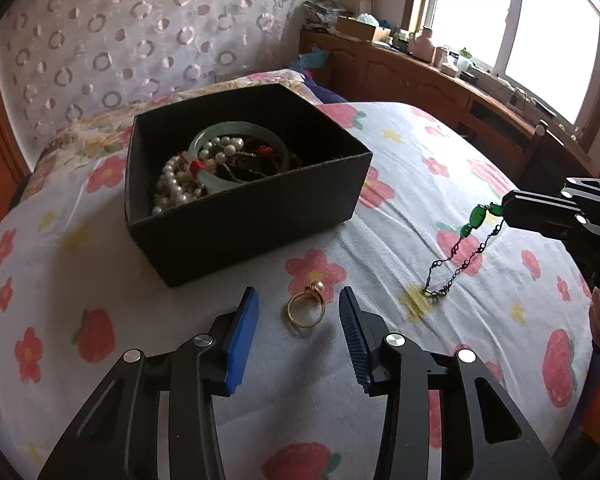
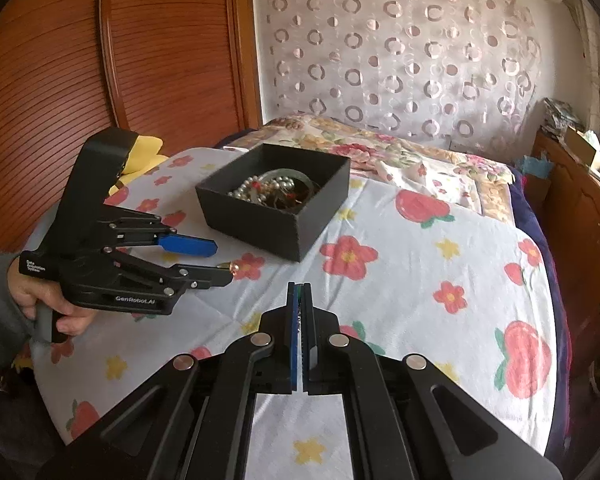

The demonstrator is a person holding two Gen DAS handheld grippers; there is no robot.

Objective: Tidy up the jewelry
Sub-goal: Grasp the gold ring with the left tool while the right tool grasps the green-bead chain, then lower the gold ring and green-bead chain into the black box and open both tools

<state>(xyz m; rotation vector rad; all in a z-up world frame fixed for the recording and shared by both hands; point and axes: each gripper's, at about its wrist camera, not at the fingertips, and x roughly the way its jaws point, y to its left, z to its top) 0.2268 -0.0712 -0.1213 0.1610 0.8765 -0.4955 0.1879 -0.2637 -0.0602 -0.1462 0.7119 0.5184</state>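
Observation:
A black box [image 1: 256,216] on the flowered bedspread holds a pearl strand [image 1: 180,184], a pale jade bangle [image 1: 216,178] and dark chains; it also shows in the right wrist view [image 2: 260,216]. A gold ring [image 1: 306,306] lies on the bedspread between the fingertips of my open left gripper [image 1: 298,300], not touched. My right gripper [image 1: 504,210] is shut on a green-beaded chain necklace [image 1: 466,240], whose lower end rests on the bedspread. In the right wrist view the right gripper [image 2: 299,290] shows green between its pads, and the left gripper [image 2: 220,258] stands open left of it.
The bedspread [image 1: 400,160] covers a bed with a pillow [image 2: 380,148] behind the box. A wooden sideboard [image 1: 420,76] with clutter runs under the window on the right. A wooden wardrobe [image 2: 120,60] stands on the left.

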